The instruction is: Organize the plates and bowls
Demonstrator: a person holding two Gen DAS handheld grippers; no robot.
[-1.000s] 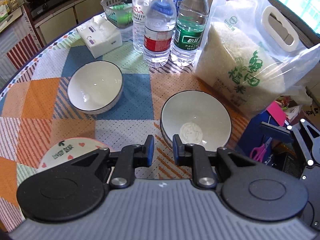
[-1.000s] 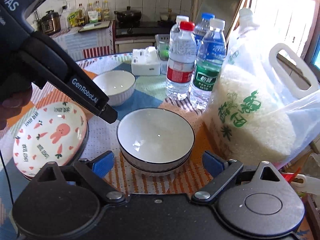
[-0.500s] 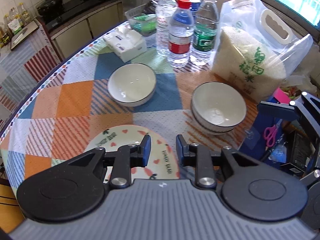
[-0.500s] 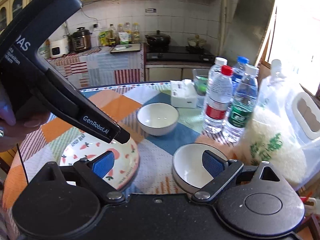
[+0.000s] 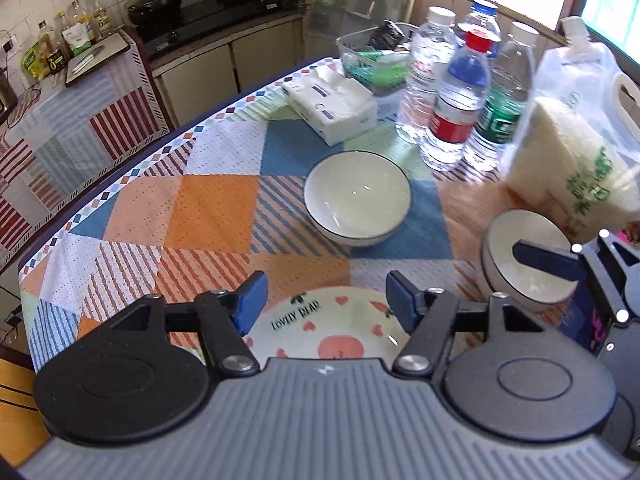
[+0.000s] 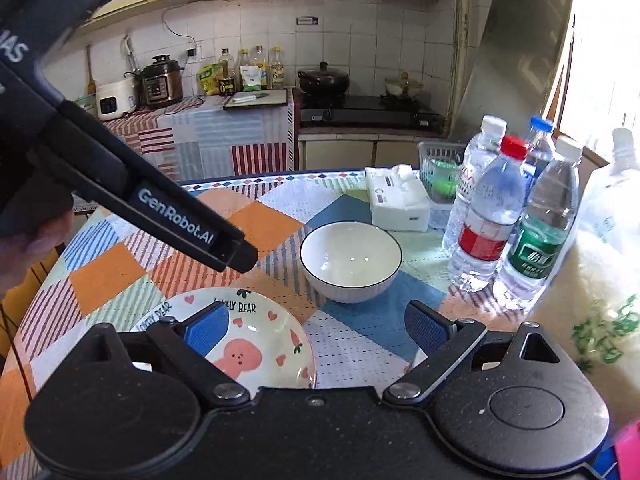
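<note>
A pink-bear plate (image 5: 320,320) lies on the patchwork tablecloth just below my left gripper (image 5: 326,300). The left jaws are opening, with nothing between the pads. A single white bowl (image 5: 356,200) with a dark rim sits mid-table. Two nested white bowls (image 5: 524,280) stand to the right beside the rice bag, with one finger (image 5: 548,258) of the right gripper above them. In the right wrist view my right gripper (image 6: 318,328) is open and empty, over the cloth between the plate (image 6: 248,344) and the single bowl (image 6: 350,260). The left gripper's finger (image 6: 224,244) hangs above the plate.
Several water bottles (image 5: 460,92), a bag of rice (image 5: 572,168), a tissue box (image 5: 332,104) and a clear basket (image 5: 372,60) crowd the far right of the table. The table's edge (image 5: 132,172) curves along the left. A kitchen counter and stove stand beyond.
Both grippers drew back and left from the nested bowls. The left jaws went from nearly shut to wide apart. The plate now lies under the left gripper.
</note>
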